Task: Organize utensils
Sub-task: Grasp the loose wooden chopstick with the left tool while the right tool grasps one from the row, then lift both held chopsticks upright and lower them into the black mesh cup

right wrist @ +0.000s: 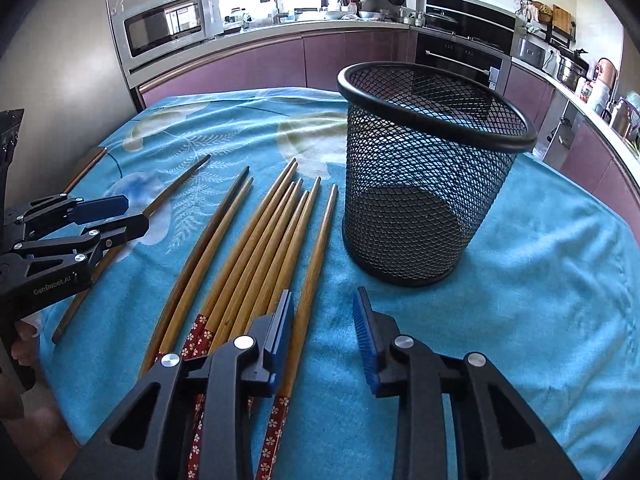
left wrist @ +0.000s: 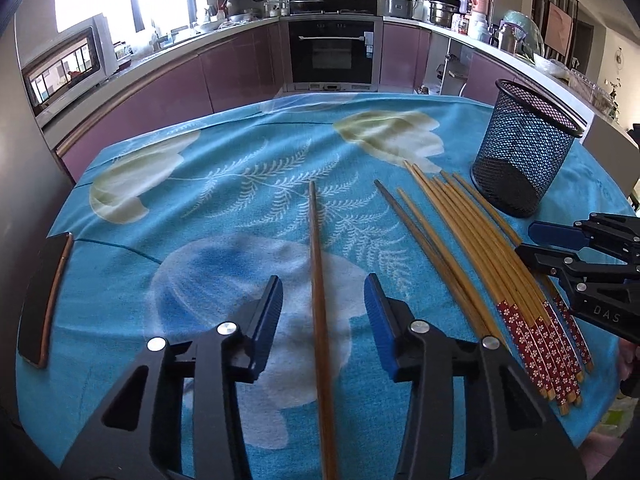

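Several wooden chopsticks [left wrist: 476, 256] with red flowered ends lie side by side on the blue cloth; they also show in the right wrist view [right wrist: 256, 248]. One brown chopstick [left wrist: 319, 280] lies apart, between the fingers of my open left gripper [left wrist: 323, 300], untouched. A black mesh holder [right wrist: 424, 172] stands upright and empty to the right of the chopsticks; it also shows in the left wrist view [left wrist: 524, 148]. My right gripper [right wrist: 324, 312] is open and empty above the cloth, its left finger over the rightmost chopsticks. The left gripper shows at the left of the right wrist view [right wrist: 128, 212].
A dark phone [left wrist: 44, 296] lies at the table's left edge. The blue flowered cloth [left wrist: 224, 184] covers the round table. Kitchen counters, an oven and a microwave stand behind the table.
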